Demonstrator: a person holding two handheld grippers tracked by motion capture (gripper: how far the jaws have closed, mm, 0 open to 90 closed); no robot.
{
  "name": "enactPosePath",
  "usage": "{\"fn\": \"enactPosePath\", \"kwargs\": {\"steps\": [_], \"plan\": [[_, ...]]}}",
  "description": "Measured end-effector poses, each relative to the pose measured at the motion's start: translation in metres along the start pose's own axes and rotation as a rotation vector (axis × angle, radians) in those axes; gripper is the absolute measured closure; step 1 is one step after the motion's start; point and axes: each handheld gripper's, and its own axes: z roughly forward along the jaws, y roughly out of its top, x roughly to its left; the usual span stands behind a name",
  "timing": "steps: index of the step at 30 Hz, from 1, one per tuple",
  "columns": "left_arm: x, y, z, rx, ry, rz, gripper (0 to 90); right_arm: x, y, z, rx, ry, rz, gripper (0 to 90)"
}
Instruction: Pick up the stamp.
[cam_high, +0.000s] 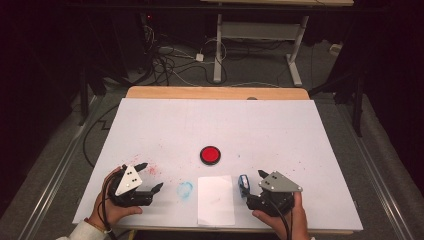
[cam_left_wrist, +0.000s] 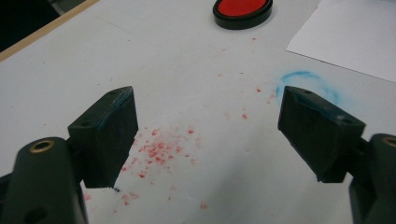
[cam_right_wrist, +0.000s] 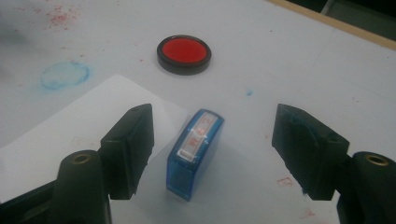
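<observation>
Right gripper view shows your right gripper (cam_right_wrist: 212, 154) with wide jaws around the blue stamp (cam_right_wrist: 195, 154), not touching, so center it before you close.

We cannot read the stamp (cam_right_wrist: 196, 154) label: too blurred | paper sheet (cam_left_wrist: 348, 39) cut off by frame edge

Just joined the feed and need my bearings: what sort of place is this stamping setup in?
Probably a lab or test workshop, not an office. The white-covered table stands in a dark room, loose cables trail over the floor behind it, and an adjustable bench frame stands beyond.
</observation>
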Motion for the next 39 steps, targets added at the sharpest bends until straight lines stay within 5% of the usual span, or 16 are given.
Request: {"fn": "enactPosePath", "kwargs": {"steps": [8, 17, 26, 30, 39], "plan": [[0.000, 0.000, 0.000, 0.005, -0.001, 0.004, 19.3, 0.011, -0.005, 0.026, 0.074, -0.019, 0.018, 35.8], [0.000, 0.000, 0.001, 0.007, -0.005, 0.005, 19.3, 0.006, -0.012, 0.046, 0.126, -0.025, 0.101, 43.7], [-0.001, 0.000, 0.001, 0.012, -0.004, 0.011, 19.3, 0.009, -0.012, 0.051, 0.114, -0.063, 0.118, 51.6], [-0.001, 0.000, 0.002, 0.011, -0.005, 0.010, 19.3, 0.012, -0.014, 0.054, 0.116, -0.059, 0.127, 63.1], [-0.002, 0.000, 0.002, 0.014, -0.003, 0.014, 19.3, 0.009, -0.014, 0.053, 0.103, -0.032, 0.116, 69.6]]}}
